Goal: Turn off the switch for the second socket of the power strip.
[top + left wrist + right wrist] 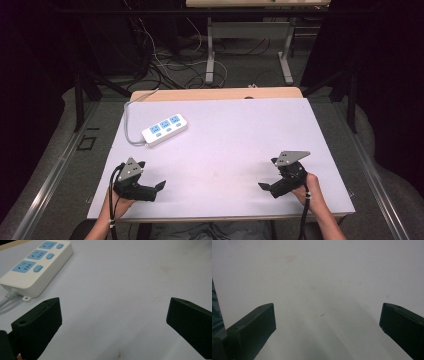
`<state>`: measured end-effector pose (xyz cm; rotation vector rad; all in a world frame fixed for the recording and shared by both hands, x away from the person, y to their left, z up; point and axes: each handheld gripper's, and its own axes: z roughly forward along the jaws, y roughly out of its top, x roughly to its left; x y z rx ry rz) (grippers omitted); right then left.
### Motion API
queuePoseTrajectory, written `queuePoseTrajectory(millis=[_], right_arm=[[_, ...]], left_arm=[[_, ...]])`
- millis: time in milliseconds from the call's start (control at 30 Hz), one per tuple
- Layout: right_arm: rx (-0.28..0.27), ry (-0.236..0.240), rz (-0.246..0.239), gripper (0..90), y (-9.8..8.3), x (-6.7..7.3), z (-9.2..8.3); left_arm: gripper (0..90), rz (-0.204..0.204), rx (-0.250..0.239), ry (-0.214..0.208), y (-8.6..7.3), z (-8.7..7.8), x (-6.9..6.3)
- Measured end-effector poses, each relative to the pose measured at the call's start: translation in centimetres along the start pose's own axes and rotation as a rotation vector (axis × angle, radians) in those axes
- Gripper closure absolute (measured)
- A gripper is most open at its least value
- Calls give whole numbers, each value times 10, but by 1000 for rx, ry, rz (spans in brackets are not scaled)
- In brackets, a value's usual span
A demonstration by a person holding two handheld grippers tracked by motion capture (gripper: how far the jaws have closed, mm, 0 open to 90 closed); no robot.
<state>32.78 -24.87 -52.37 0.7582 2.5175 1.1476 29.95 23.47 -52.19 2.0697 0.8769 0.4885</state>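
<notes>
Power strip (165,129) far left on table (240,130): likely light, rigid, smooth; pinch across narrow sides. Left gripper (159,186), right gripper (264,187) both spread, empty.

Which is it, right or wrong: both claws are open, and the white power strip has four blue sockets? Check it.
Wrong on the count. The power strip has three blue sockets, as the left gripper view shows. Both the left claw and the right claw are open.
</notes>
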Motion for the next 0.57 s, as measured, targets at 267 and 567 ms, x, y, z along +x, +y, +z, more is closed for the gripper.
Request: queuePoseTrajectory(millis=[267, 567], right_arm=[[3, 4, 4, 0, 1, 2, 0], [2, 6, -1, 0, 1, 3, 1]], left_arm=[[0, 25, 19, -2, 0, 4, -2], [0, 31, 23, -10, 1, 6, -1]])
